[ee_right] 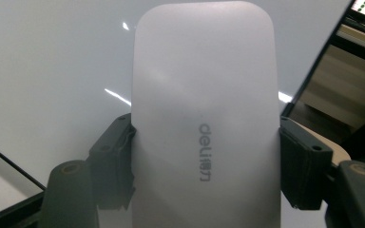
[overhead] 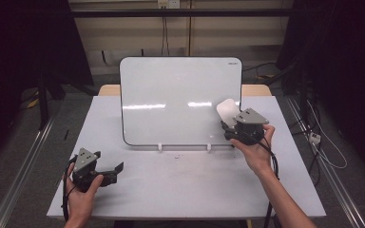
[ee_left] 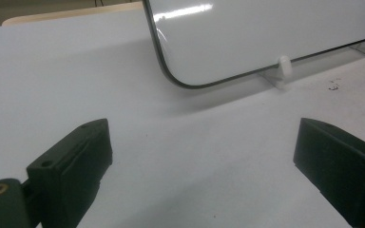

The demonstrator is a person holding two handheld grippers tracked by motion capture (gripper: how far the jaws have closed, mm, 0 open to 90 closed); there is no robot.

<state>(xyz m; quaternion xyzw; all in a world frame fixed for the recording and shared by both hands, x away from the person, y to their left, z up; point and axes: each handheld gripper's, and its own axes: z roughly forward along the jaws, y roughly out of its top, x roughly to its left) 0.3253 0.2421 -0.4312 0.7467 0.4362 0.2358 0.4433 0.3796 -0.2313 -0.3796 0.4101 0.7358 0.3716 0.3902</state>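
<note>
Dark curtains and black framing close in the room on both sides, with a pale wall and hanging cables at the back. At the centre stands a white table [overhead: 180,185], seen from above on the person's side, its top lightly scuffed.

Largest on it is a whiteboard [overhead: 171,99] with rounded corners and a thin dark rim. It stands propped and leaning back in two small white clips [overhead: 160,147] near the table's middle, and ceiling lights glint across its blank face.

Two forearms come in from the bottom edge. The right hand [overhead: 255,153] holds the right gripper [overhead: 229,124] up against the board's lower right corner. Its black jaws are clamped on either side of a white eraser [overhead: 227,110], a smooth, rounded block with "deli" printed in grey. In the right gripper view the eraser [ee_right: 204,118] rises upright between the jaws, with the board's white face directly behind it and the board's dark edge running past on the right.

The left hand [overhead: 83,192] rests low at the table's front left, well apart from the board. It holds the left gripper [overhead: 115,172], whose jaws stand wide apart with nothing between them, just above the bare tabletop, pointing toward the board's lower left corner [ee_left: 180,80].
</note>
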